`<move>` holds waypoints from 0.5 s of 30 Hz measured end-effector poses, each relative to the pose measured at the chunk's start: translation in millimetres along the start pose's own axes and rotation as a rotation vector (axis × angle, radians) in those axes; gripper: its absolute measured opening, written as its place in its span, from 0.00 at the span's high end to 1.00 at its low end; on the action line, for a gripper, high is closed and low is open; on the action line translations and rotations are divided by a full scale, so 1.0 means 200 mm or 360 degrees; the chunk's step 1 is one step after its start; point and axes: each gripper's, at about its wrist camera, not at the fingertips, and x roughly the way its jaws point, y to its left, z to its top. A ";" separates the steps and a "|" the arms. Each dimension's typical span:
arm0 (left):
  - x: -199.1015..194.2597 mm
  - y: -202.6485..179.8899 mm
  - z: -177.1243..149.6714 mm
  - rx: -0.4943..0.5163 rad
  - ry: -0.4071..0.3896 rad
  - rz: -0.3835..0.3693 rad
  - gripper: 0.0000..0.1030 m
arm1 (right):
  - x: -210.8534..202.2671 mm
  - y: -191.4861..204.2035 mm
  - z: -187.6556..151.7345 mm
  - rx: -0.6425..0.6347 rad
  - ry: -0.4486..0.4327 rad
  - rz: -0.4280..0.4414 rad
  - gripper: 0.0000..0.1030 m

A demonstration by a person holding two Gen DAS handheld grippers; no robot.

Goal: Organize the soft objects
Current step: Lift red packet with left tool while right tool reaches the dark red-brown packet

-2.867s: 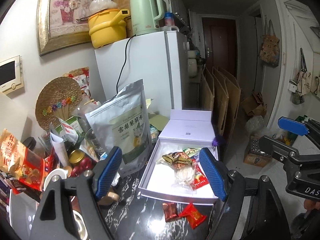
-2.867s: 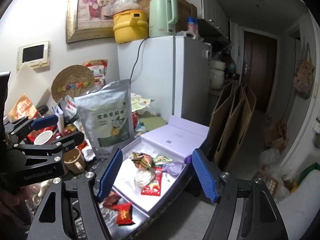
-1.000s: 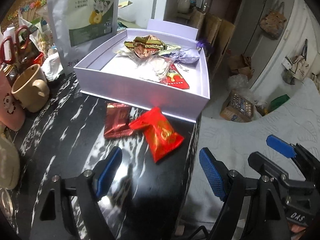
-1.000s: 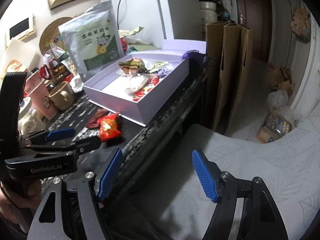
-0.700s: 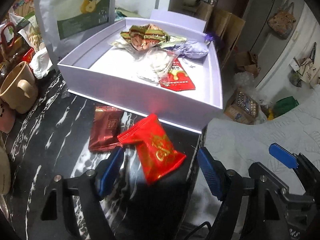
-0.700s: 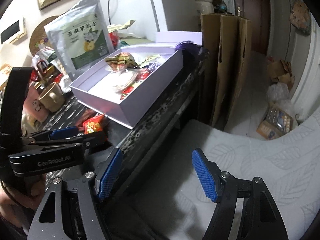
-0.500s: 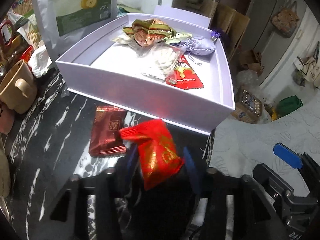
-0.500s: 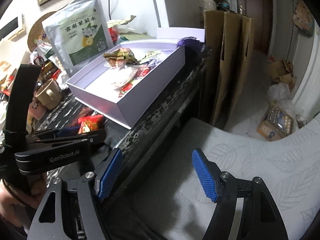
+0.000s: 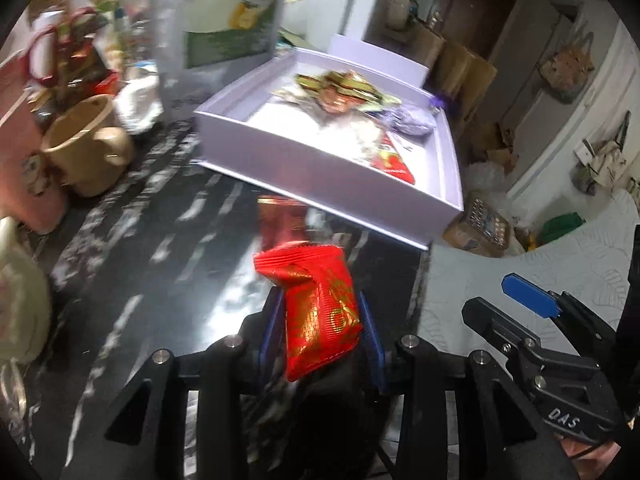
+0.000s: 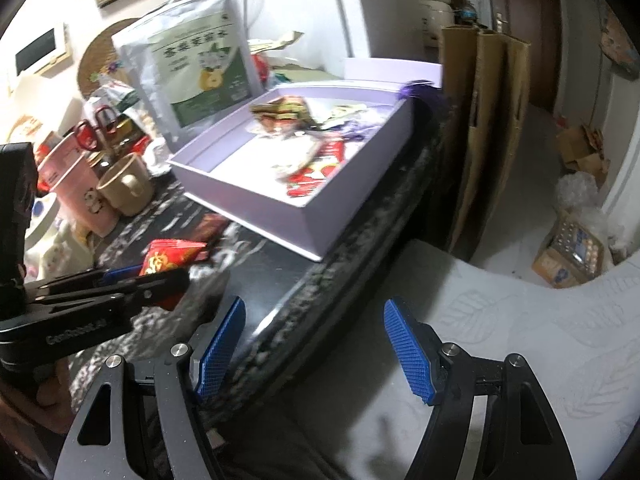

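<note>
While the left gripper (image 9: 320, 332) pinches the red snack packet (image 9: 320, 308) between its blue pads, the packet sits just above the black marbled counter (image 9: 168, 256) near its front edge (blur hides any gap). A dark red packet (image 9: 280, 216) lies against the white box (image 9: 328, 176), which fills the counter's right corner. The right gripper (image 10: 312, 344) hangs wide-jawed, holding nothing, off that edge.

A box (image 9: 332, 176) sits on the counter (image 9: 160, 264) with wrapped snacks (image 9: 340, 92) inside, a mug (image 9: 86, 156) to its left, and seemingly a packet (image 9: 280, 220) just before it.
</note>
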 end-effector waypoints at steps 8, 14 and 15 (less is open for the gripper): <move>-0.06 0.24 -0.04 -0.0095 -0.0060 0.0193 0.64 | 0.12 0.17 0.01 -0.0061 0.0059 0.0121 0.29; -0.04 0.38 -0.03 -0.0192 -0.0056 0.0244 0.64 | 0.22 0.31 0.06 -0.0144 0.0070 0.0158 0.29; -0.03 0.40 -0.03 -0.0202 -0.0055 0.0247 0.64 | 0.25 0.33 0.07 -0.0151 0.0078 0.0166 0.29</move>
